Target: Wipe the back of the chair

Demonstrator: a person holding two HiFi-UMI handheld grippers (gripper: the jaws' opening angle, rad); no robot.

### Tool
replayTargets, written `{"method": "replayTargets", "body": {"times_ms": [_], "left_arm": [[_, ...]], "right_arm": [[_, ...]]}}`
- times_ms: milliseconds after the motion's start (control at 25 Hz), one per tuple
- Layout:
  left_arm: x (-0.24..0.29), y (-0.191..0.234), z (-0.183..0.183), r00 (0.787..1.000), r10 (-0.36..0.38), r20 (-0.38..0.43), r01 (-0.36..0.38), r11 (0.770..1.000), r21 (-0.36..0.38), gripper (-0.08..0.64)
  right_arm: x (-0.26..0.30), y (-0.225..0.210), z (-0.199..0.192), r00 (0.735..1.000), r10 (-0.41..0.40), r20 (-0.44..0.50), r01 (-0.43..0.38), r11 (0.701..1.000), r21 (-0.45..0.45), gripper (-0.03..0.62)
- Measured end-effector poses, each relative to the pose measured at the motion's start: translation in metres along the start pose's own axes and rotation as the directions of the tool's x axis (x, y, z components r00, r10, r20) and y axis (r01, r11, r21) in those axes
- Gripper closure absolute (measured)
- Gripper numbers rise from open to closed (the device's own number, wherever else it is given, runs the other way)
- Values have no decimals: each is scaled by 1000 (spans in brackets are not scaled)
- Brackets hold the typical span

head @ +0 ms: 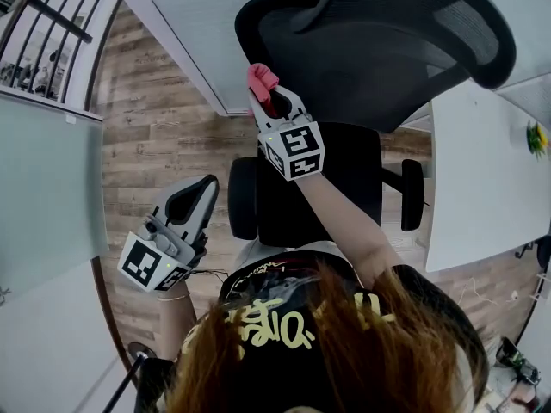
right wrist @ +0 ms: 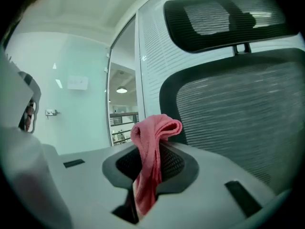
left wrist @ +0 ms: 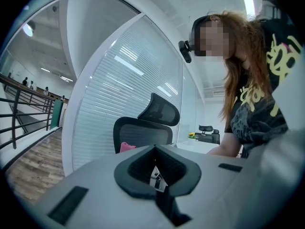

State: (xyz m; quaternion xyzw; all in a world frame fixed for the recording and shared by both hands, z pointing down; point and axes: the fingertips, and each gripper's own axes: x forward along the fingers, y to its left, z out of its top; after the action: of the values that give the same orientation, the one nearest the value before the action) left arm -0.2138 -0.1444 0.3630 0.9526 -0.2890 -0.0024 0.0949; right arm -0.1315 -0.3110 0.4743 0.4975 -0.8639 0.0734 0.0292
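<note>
A black mesh office chair stands in front of me, its backrest and headrest filling the right gripper view. My right gripper is shut on a pink cloth, held up at the left edge of the backrest; the cloth hangs folded between the jaws. My left gripper hangs low at the left, jaws closed with nothing in them, away from the chair. In the left gripper view the chair and a bit of cloth show beyond it.
A frosted glass partition runs behind the chair. A white desk stands to the right, a yellow-green object on it. Wood floor lies to the left, with a railing far left.
</note>
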Motion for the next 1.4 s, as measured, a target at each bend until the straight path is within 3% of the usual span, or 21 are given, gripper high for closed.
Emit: {"method": "replayTargets", "body": {"times_ms": [240,720,1120,1400], "left_arm": [[29,-17,7,998,-60,15,60,998,13,568],[112,-78,16,983,-182,23,181,983,44,568],[153,-114,21,981,-195,23,193,979,70,568],[173,-133,21,979,-202,21,200,977,81,568]], "right_arm": [[-46,-12,31,998,12,62,-11,1000,-7,525],[-149,-80,60,993,-41,108,40,999,11,525],[-224,-109,80,990,-24,140,34,997,-71,525],[-266,-142,69,990,-64,124,64,998,3,525]]}}
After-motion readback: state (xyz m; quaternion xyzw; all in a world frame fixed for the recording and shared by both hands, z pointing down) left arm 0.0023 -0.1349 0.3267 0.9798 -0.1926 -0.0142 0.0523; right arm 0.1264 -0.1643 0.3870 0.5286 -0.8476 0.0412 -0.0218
